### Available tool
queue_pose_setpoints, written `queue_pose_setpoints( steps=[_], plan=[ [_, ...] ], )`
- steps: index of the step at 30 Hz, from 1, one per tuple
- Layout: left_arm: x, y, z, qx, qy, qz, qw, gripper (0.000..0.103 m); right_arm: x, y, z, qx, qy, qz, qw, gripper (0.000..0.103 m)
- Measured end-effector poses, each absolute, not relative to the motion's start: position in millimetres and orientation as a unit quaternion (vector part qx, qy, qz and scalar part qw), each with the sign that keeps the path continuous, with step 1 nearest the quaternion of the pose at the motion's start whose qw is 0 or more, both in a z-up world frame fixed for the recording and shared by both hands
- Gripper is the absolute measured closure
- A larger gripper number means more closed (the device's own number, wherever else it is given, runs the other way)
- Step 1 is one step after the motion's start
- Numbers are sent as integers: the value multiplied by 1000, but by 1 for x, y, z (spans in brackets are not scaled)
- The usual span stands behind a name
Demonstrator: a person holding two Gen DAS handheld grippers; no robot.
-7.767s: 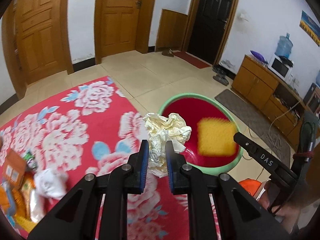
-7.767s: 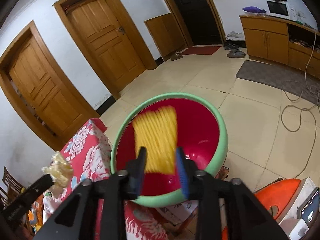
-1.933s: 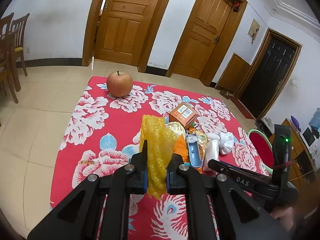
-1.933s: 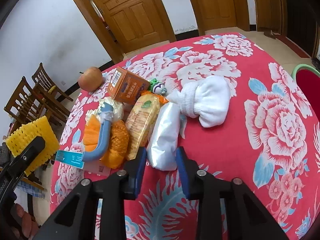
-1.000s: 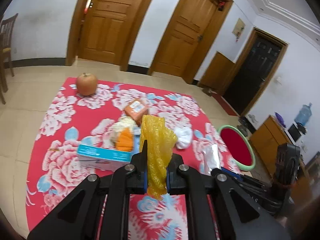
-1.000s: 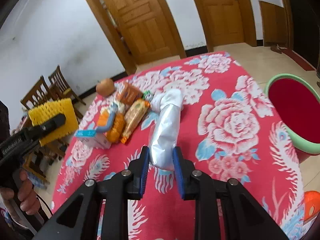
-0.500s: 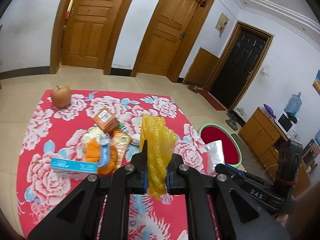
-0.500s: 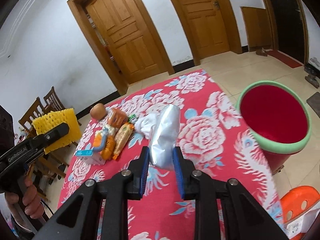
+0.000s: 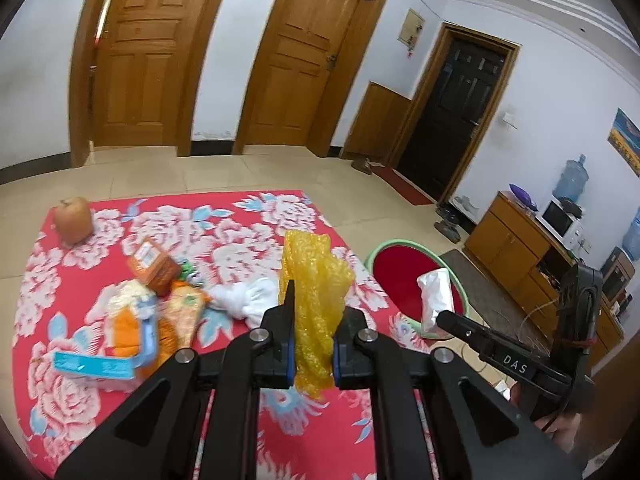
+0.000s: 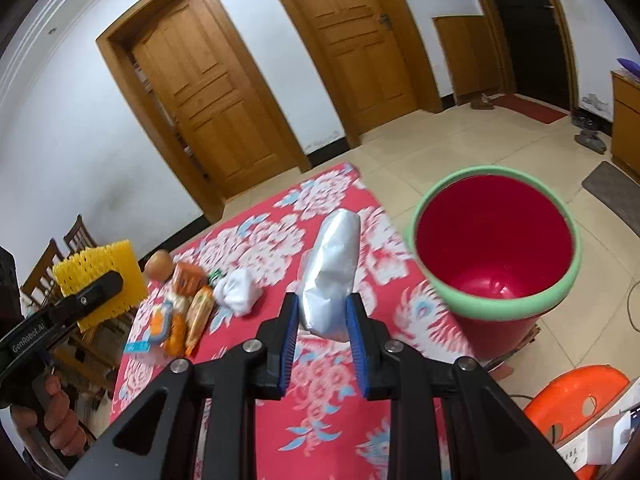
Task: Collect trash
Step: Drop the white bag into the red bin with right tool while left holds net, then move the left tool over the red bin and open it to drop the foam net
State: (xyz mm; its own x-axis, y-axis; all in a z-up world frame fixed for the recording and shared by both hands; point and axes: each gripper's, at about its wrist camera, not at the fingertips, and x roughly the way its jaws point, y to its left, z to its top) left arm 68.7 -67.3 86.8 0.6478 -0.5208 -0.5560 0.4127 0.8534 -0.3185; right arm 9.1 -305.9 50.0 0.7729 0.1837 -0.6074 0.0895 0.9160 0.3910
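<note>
My left gripper is shut on a yellow foam net, held above the red flowered tablecloth. My right gripper is shut on a silver foil bag, held over the table's right edge, just left of the red bin with a green rim. In the left wrist view the right gripper holds the bag at the bin. In the right wrist view the left gripper holds the yellow net at far left. More trash lies on the table: an orange box, snack packets, a white wad.
An apple sits at the table's far left corner. A blue and white box lies near the front left. An orange plastic stool stands below the bin. Wooden chairs stand left of the table. A wooden cabinet lines the right wall.
Both grippers have carried their loads to the right, toward the bin. The bin now looms larger in the right wrist view, and the foil bag is beside its rim.
</note>
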Motion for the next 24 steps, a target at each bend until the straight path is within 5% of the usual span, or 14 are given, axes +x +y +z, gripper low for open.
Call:
queue_pose_setpoints(
  steps=[24],
  plan=[
    [118, -235, 50, 14, 374, -348, 860, 92, 28, -423, 5, 282, 312, -141, 896, 73]
  ],
)
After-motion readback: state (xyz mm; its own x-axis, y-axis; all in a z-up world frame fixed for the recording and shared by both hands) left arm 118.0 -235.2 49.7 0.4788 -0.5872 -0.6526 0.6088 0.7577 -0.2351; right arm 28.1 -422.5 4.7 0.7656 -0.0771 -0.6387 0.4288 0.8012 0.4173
